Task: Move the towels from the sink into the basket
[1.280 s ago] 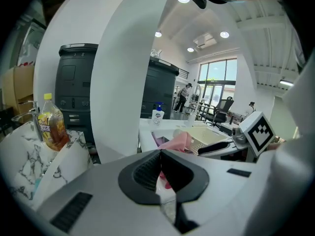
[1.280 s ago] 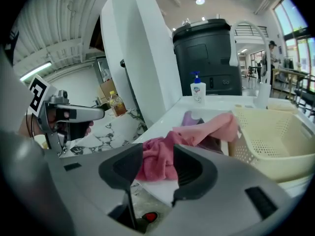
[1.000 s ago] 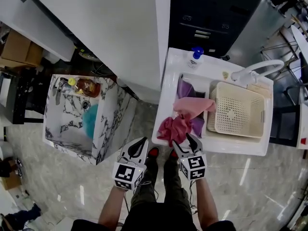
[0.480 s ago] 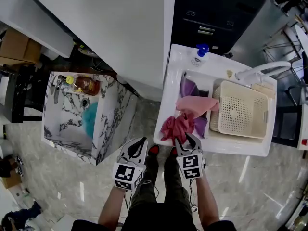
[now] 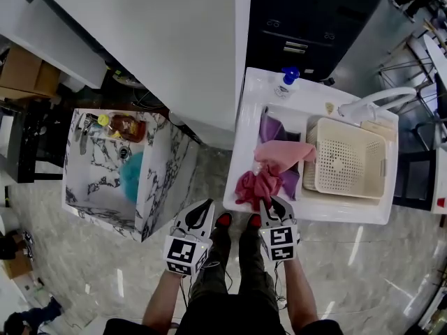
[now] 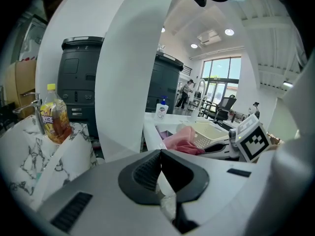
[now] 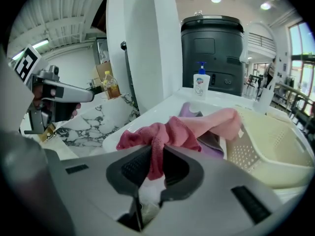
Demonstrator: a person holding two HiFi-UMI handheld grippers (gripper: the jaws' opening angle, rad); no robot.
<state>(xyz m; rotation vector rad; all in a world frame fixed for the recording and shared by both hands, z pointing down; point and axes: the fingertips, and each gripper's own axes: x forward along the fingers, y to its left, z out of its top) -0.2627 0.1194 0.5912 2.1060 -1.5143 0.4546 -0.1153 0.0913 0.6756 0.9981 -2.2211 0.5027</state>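
Towels, three of them, lie bunched at the near-left end of the white sink (image 5: 240, 160).

- The raspberry towel (image 5: 253, 185) is a soft, nappy cloth, crumpled into folds and draped over the sink's front rim.
- The pale pink towel (image 5: 283, 152) has the same plush weave. It lies stretched across the basin, with one end touching the basket's left wall.
- The purple towel (image 5: 269, 127) is smoother-looking and lies flat against the sink's back-left corner. It seems to run under the pink ones, though most of it is covered.

The basket (image 5: 347, 160) is cream plastic, rectangular with rounded corners, its floor and walls perforated in a fine grid. It sits in the right half of the sink with no cloth inside it.

Your right gripper (image 7: 153, 156) has just been closing its jaws, and they now pinch a hanging fold of the raspberry towel between the ribbed dark pads. Your left gripper (image 6: 159, 154) hangs clear of the sink on its left, jaws pressed together with nothing in them.

A white pump bottle (image 5: 284, 82) with a blue top stands on the back rim, and a curved white faucet (image 5: 370, 102) arches over the basket's far edge.
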